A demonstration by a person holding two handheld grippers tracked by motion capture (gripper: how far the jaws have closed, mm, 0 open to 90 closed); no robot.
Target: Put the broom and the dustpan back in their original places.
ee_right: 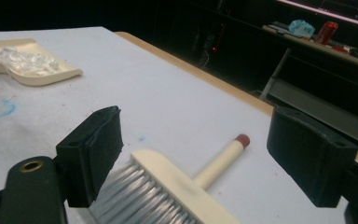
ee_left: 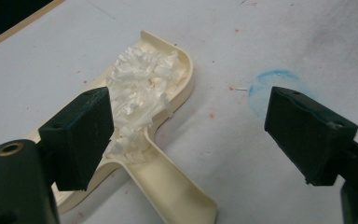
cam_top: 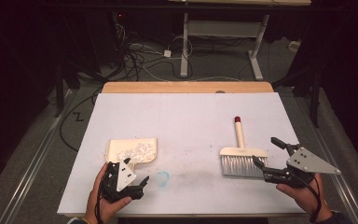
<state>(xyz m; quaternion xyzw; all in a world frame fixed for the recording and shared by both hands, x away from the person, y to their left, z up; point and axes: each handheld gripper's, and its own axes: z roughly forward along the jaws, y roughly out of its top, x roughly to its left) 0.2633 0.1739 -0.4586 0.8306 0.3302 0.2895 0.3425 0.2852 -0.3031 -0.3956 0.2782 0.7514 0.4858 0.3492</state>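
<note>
Both tools lie free on the tabletop (cam_top: 186,116): the dustpan (cam_top: 133,150), full of white scraps (ee_left: 140,88), by the left hand-held gripper (cam_top: 133,184); the brush (cam_top: 242,158) between the right hand-held gripper's (cam_top: 268,154) wide-spread jaws, seemingly just released. Left jaws gape too.

Left claw (cam_top: 131,183): black body, held in a bare hand (cam_top: 103,201); a pale grey three-cornered plate with dark screw holes sits on top. Black cable runs beside the wrist. Sleeve edge at the left wrist, colour unclear.

Right claw (cam_top: 272,156): black, with a larger grey three-cornered plate carrying three dark screws. Black cable loops around the right wrist.

Jaws in both claw views: blocky matte-black pads; a brass-coloured insert ring sits in the left arm of each.
</note>
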